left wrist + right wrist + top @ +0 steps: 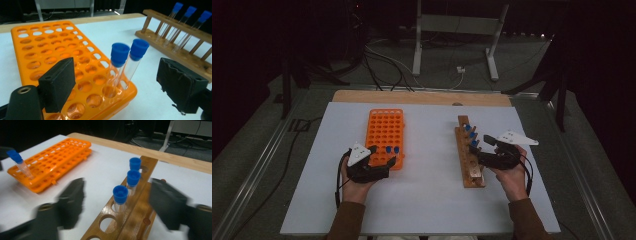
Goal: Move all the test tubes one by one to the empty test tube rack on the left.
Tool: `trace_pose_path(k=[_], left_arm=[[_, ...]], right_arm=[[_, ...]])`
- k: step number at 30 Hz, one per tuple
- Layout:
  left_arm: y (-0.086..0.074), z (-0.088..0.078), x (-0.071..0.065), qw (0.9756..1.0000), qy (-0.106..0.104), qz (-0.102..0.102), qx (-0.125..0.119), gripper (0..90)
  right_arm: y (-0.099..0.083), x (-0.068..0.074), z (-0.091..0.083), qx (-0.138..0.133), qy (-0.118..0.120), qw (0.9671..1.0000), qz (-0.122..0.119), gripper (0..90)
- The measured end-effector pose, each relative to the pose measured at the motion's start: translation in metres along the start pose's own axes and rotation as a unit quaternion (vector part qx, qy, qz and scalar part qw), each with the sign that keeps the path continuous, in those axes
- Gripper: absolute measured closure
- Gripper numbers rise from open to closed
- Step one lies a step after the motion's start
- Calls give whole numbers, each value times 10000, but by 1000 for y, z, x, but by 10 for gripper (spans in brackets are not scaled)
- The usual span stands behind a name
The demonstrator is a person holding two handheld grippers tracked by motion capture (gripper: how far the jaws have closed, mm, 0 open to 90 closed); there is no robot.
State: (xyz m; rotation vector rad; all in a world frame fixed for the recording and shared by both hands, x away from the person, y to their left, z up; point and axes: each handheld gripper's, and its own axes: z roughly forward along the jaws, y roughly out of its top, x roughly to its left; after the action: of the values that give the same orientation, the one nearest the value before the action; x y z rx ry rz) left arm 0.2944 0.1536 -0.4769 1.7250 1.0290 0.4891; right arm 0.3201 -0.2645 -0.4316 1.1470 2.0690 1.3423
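Hand-held gripper [116, 202] around blue-capped clear tube [120, 197]

Both forearms reach in from the near edge; the left gripper [379, 159] sits low with jaws spread and nothing between them; the right gripper [478, 145] points inward, jaws apart, gripping nothing.

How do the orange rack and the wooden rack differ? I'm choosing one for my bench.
The orange rack is a wide plastic grid with many rows of holes; the wooden rack is a narrow strip with a single row. The orange rack holds two blue-capped tubes at a near corner, leaning; the wooden rack holds three tubes, standing straighter. Both lie lengthwise on the white table and carry clear tubes with blue caps.
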Motion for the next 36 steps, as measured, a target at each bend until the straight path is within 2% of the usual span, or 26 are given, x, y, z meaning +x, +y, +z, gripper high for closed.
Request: trace_pose_path(k=[1, 4, 6, 9, 14, 18, 22, 27, 36], left_arm=[[1, -1, 0, 10000, 13, -38, -17, 136], [3, -3, 0, 9999, 20, -111, -62, 71], [4, -3, 1, 9999, -23, -154, -74, 23], [6, -4, 1, 9998, -25, -158, -134, 16], [9, -6, 0, 9996, -24, -185, -205, 16], [10, -6, 0, 9995, -27, -212, -233, 16], [11, -7, 0, 9994, -52, -234, -258, 16], [12, -5, -3, 9995, -80, -212, -236, 16], [12, -4, -7, 9995, -138, -192, -228, 16]], right_arm=[[-1, 1, 2, 33, -26, 10000, -17, 415], [-3, 2, 7, 124, -229, 9996, -113, 523], [-5, 1, 10, 141, -239, 9996, -38, 560], [-8, -2, 17, 238, -219, 9995, 38, 602], [-10, 1, 29, 436, -289, 9985, -139, 675], [-13, 0, 38, 507, -282, 9982, -132, 753], [-11, 1, 39, 555, -296, 9977, -235, 761], [-10, -1, 39, 587, -236, 9977, -231, 764], [-2, -2, 24, 363, -187, 9991, -109, 764]])
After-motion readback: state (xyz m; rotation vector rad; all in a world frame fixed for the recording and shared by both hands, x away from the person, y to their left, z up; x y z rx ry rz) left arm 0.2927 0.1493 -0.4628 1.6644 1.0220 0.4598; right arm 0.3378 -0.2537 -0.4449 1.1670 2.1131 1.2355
